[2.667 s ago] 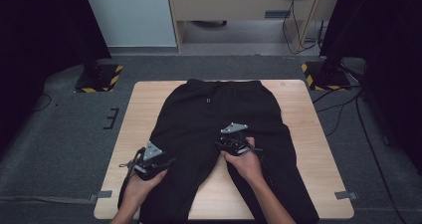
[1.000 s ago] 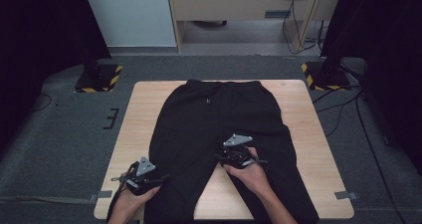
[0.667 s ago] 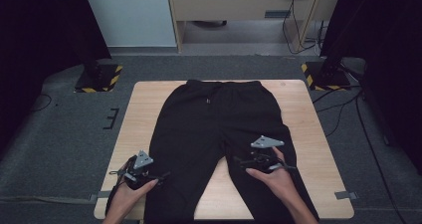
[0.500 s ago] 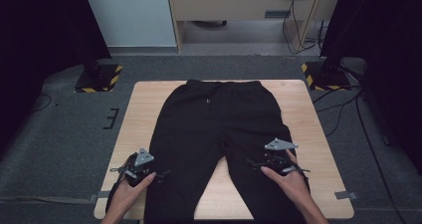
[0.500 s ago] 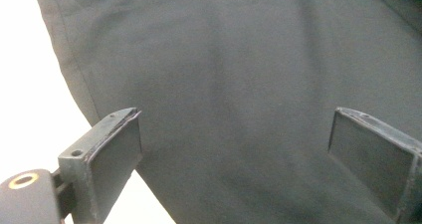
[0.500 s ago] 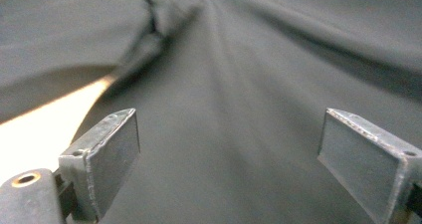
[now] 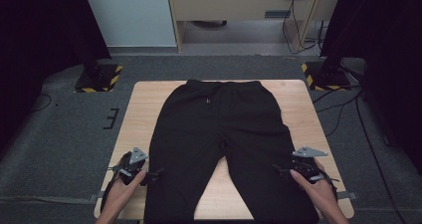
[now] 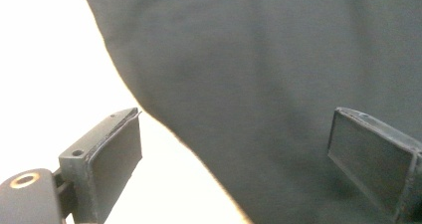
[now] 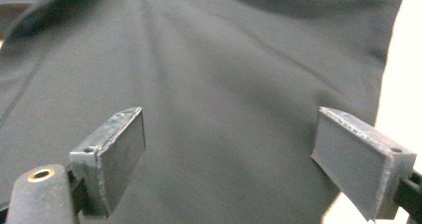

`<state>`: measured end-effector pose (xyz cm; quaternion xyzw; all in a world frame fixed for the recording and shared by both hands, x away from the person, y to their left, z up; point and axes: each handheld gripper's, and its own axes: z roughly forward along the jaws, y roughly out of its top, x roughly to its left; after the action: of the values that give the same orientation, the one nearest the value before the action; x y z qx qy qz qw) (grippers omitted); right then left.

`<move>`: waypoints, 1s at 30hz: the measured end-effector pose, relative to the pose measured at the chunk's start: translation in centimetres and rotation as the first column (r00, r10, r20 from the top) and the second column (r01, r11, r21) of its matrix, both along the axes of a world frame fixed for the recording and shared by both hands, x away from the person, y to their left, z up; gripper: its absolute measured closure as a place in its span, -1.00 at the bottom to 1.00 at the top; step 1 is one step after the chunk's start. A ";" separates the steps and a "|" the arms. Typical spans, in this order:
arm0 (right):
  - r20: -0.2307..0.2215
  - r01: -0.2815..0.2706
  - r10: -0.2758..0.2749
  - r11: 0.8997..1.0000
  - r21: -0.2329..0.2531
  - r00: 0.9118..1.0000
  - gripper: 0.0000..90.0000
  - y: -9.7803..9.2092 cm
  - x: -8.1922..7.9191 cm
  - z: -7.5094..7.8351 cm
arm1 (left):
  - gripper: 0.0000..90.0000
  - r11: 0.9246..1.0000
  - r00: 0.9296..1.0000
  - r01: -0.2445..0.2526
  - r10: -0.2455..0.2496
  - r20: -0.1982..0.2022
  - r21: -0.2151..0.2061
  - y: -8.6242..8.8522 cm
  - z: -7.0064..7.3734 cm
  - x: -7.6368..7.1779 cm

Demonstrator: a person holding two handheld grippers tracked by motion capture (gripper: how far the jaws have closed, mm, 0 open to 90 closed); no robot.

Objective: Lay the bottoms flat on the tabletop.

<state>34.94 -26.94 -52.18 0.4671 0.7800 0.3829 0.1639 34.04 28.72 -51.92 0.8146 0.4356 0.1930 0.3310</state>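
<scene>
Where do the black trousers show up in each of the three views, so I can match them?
High view: the black trousers lie flat mid-table, waistband far, legs toward the person.
Left gripper view: dark cloth across the top and right, its curved edge running between the open jaws.
Right gripper view: cloth across nearly the whole picture, its edge at the right.
Shared landmark: the pale wooden table beside the cloth's outer edge.

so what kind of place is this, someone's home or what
Probably a lab or recording studio, not a home: a light wooden table stands alone on grey carpet between black curtains, with yellow-and-black striped stand bases beside it and black trousers laid flat.
</scene>
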 end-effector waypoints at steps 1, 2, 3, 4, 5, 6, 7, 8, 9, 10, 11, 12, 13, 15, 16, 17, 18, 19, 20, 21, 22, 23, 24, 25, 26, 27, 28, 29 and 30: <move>0.001 0.008 -0.008 1.000 -0.005 1.000 -0.68 -0.4 0.0 0.0 | -0.87 1.000 1.000 -0.010 0.010 0.001 0.002 0.3 0.0 0.1; 0.010 0.020 -0.019 1.000 -0.011 1.000 -0.67 -0.9 -0.1 0.0 | -0.87 1.000 1.000 -0.019 0.019 0.001 0.007 0.6 0.0 0.3; 0.012 0.034 -0.034 0.999 -0.014 0.999 -0.65 -1.4 -0.1 0.0 | -0.87 0.999 1.000 -0.031 0.031 -0.002 0.014 1.0 -0.1 0.5; 0.016 0.041 -0.041 0.999 -0.025 0.999 -0.65 -1.8 -0.1 -0.1 | -0.87 0.999 0.999 -0.045 0.045 -0.002 0.020 1.3 -0.2 0.8; 0.012 0.055 -0.054 0.998 -0.034 0.998 -0.65 -2.3 0.0 -0.2 | -0.87 0.998 0.998 -0.057 0.058 -0.005 0.034 1.7 -0.2 1.0; 0.005 0.068 -0.068 0.997 -0.039 0.998 -0.65 -2.8 0.1 -0.3 | -0.87 0.997 0.997 -0.070 0.071 -0.007 0.044 2.0 -0.2 1.2; 0.004 0.088 -0.088 0.995 -0.038 0.996 -0.65 -3.3 0.2 -0.4 | -0.87 0.995 0.997 -0.082 0.083 -0.008 0.049 2.4 -0.2 1.5; 0.004 0.100 -0.100 0.994 -0.038 0.995 -0.66 -3.8 0.4 -0.6 | -0.87 0.994 0.995 -0.095 0.096 -0.009 0.052 2.8 -0.3 1.7; 0.000 0.119 -0.119 0.992 -0.034 0.993 -0.66 -4.2 0.6 -0.7 | -0.87 0.993 0.994 -0.108 0.108 -0.012 0.056 3.3 -0.3 2.0; -0.001 0.130 -0.130 0.991 -0.033 0.992 -0.66 -4.6 0.8 -0.8 | -0.87 0.991 0.992 -0.123 0.124 -0.013 0.059 3.7 -0.3 2.2; -0.003 0.146 -0.146 0.989 -0.025 0.989 -0.67 -5.0 1.0 -0.9 | -0.87 0.989 0.990 -0.137 0.138 -0.013 0.064 4.1 -0.3 2.4; -0.006 0.155 -0.155 0.988 -0.030 0.988 -0.68 -5.4 1.2 -1.0 | -0.87 0.986 0.988 -0.150 0.151 -0.012 0.069 4.4 -0.4 2.7; -0.004 0.167 -0.168 0.985 -0.037 0.986 -0.69 -5.8 1.5 -1.1 | -0.88 0.984 0.986 -0.164 0.165 -0.010 0.076 4.8 -0.4 3.0; 0.002 0.204 -0.204 0.978 -0.040 0.979 -0.70 -6.6 2.2 -1.1 | -0.88 0.980 0.984 -0.179 0.180 -0.008 0.082 5.3 -0.3 3.6; 0.005 0.215 -0.215 0.976 -0.036 0.977 -0.71 -6.9 2.4 -1.1 | -0.87 0.979 0.982 -0.189 0.190 -0.005 0.082 5.5 -0.3 3.8; 0.010 0.232 -0.232 0.972 -0.026 0.973 -0.71 -7.2 2.7 -1.0 | -0.87 0.977 0.980 -0.199 0.200 -0.004 0.074 5.7 -0.3 4.1; 0.012 0.245 -0.245 0.969 -0.017 0.969 -0.72 -7.5 2.9 -0.9 | -0.87 0.977 0.978 -0.206 0.207 -0.005 0.061 5.8 -0.3 4.4; 0.010 0.259 -0.259 0.966 -0.005 0.966 -0.73 -7.7 3.2 -0.9 | -0.87 0.976 0.978 -0.209 0.210 -0.007 0.055 5.8 -0.2 4.7; 0.009 0.269 -0.269 0.963 0.000 0.963 -0.74 -7.9 3.4 -0.9 | -0.87 0.976 0.977 -0.211 0.212 -0.009 0.055 5.8 -0.3 4.9; 0.009 0.273 -0.273 0.962 -0.002 0.962 -0.74 -8.0 3.7 -0.9 | -0.87 0.975 0.977 -0.212 0.213 -0.012 0.063 5.8 -0.3 5.2; 0.009 0.280 -0.280 0.960 -0.004 0.960 -0.74 -8.0 4.0 -0.9 | -0.87 0.975 0.976 -0.215 0.216 -0.010 0.064 5.7 -0.4 5.4; 0.008 0.284 -0.284 0.959 -0.003 0.959 -0.75 -8.0 4.2 -0.9 | -0.87 0.974 0.976 -0.217 0.218 -0.008 0.062 5.6 -0.4 5.6; 0.003 0.291 -0.291 0.957 0.001 0.957 -0.75 -8.0 4.3 -1.0 | -0.87 0.974 0.976 -0.217 0.218 -0.010 0.059 5.5 -0.5 5.7; 0.000 0.297 -0.297 0.955 0.000 0.955 -0.75 -7.9 4.4 -1.1 | -0.87 0.974 0.975 -0.220 0.221 -0.011 0.058 5.4 -0.6 5.8; 0.004 0.295 -0.295 0.956 -0.008 0.956 -0.75 -7.9 4.6 -1.2 | -0.87 0.973 0.975 -0.222 0.223 -0.010 0.059 5.3 -0.7 6.0; -0.002 0.302 -0.302 0.953 -0.010 0.953 -0.76 -7.8 4.7 -1.4 | -0.87 0.973 0.975 -0.223 0.224 -0.011 0.060 5.2 -0.8 6.1; -0.006 0.304 -0.304 0.953 -0.018 0.953 -0.77 -7.8 4.7 -1.5 | -0.87 0.973 0.975 -0.221 0.222 -0.012 0.060 5.2 -1.1 6.2; -0.007 0.304 -0.305 0.952 -0.026 0.952 -0.77 -7.7 4.8 -1.5 | -0.91 0.973 0.974 -0.225 0.226 -0.011 0.051 5.2 -1.2 6.3; -0.005 0.308 -0.308 0.951 -0.025 0.951 -0.77 -7.7 4.9 -1.5 | -0.91 0.972 0.972 -0.233 0.234 -0.011 0.041 5.3 -1.2 6.3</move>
<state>39.81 -34.67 -53.72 0.5827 0.7028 0.3412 0.2238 40.38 34.04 -53.14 0.7657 0.5269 0.2326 0.2863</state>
